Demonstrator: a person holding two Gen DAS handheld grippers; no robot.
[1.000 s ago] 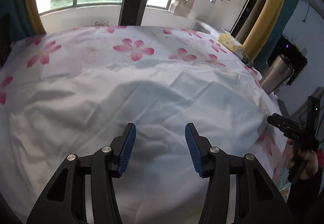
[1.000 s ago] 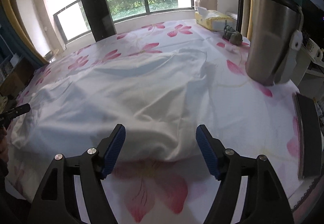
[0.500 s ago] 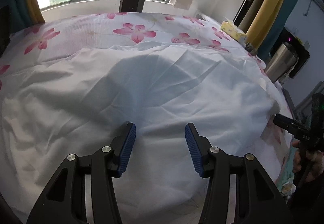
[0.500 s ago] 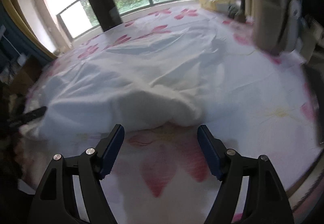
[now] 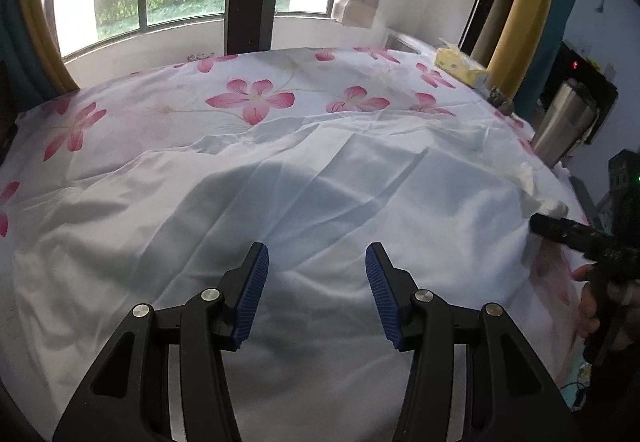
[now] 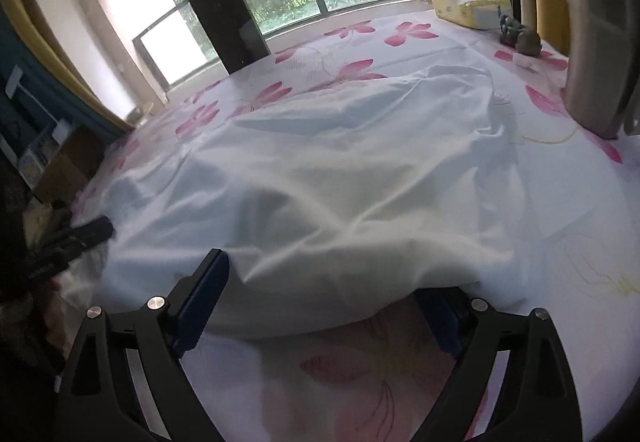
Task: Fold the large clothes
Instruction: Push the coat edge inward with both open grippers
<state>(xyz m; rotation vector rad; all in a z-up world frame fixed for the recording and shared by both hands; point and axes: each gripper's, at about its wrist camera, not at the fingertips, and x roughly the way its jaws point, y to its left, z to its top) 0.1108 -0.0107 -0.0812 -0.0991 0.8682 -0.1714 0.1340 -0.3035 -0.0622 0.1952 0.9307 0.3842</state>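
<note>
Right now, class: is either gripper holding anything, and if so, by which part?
Nothing is held. The left gripper is open above the white garment. The right gripper, just opening, straddles its near edge without pinching it.

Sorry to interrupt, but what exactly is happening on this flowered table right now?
A person with a gripper in each hand is folding a large white garment spread over the flowered cloth. The left gripper hovers open above the fabric. The right gripper has just been opening its jaws, and the garment's near edge lies between them, not yet pinched.
</note>
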